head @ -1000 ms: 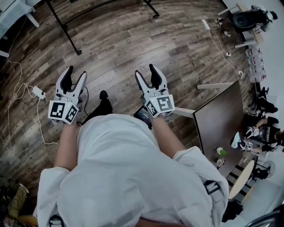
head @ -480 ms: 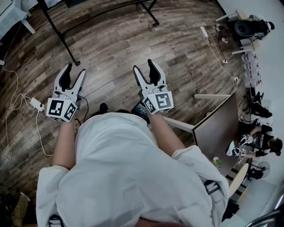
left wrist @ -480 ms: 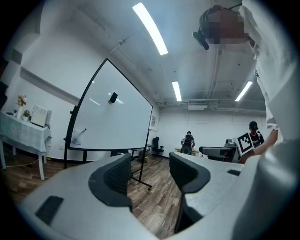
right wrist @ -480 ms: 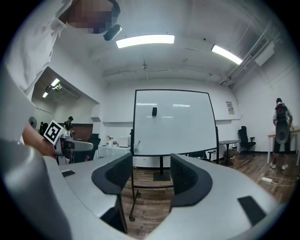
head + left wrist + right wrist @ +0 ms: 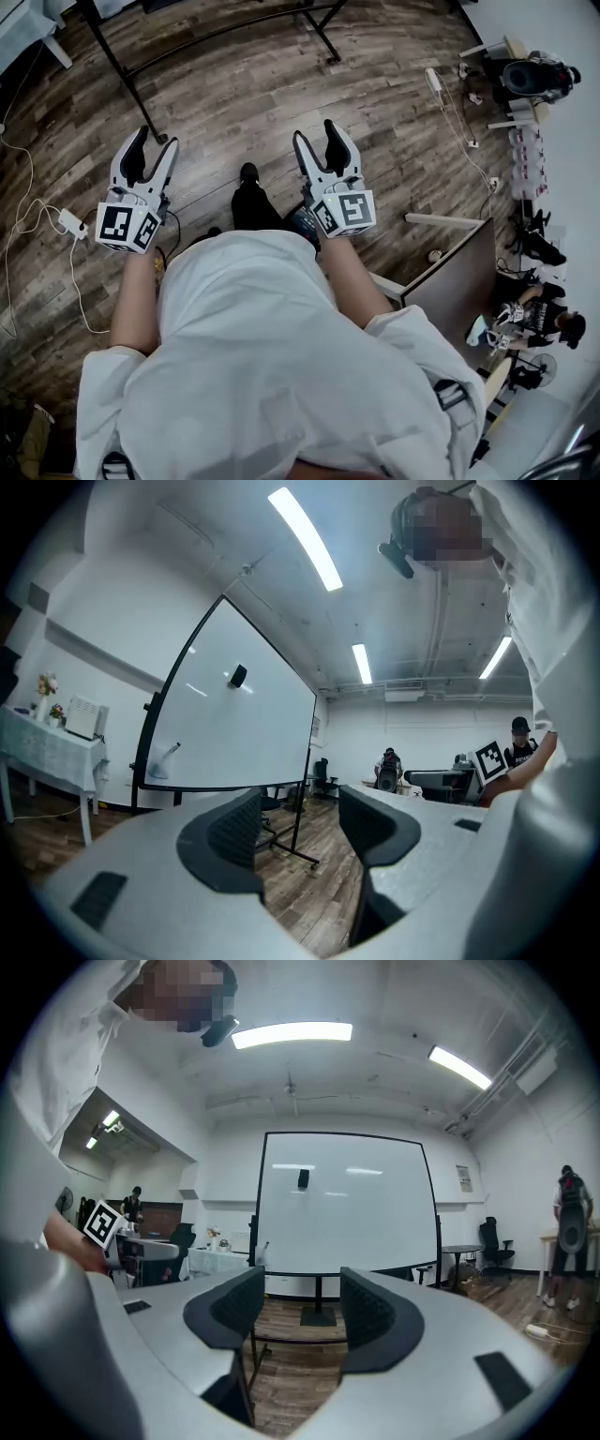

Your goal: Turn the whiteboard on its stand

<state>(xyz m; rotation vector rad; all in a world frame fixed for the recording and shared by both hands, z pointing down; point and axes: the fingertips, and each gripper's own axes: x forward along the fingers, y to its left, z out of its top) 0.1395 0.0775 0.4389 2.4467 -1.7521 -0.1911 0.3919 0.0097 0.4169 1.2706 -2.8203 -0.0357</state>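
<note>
The whiteboard [image 5: 347, 1204] stands upright on its black stand a few steps ahead, facing the right gripper view squarely. In the left gripper view the whiteboard [image 5: 234, 714] shows at an angle. A small black magnet [image 5: 303, 1178] sticks near its top. Only the stand's floor bars [image 5: 225, 34] show at the top of the head view. My left gripper [image 5: 153, 142] and right gripper [image 5: 317, 136] are held level in front of me, short of the stand. Both are open with nothing between the jaws.
A brown table [image 5: 459, 281] stands at my right. A power strip with white cable [image 5: 70, 221] lies on the wooden floor at my left. A white-clothed table [image 5: 47, 747] stands left of the board. People and chairs are at the room's far side [image 5: 386, 766].
I have stepped forward: the stand's floor bars have come closer to both grippers, and the brown table has slid back along my right. Both grippers stay open and empty.
</note>
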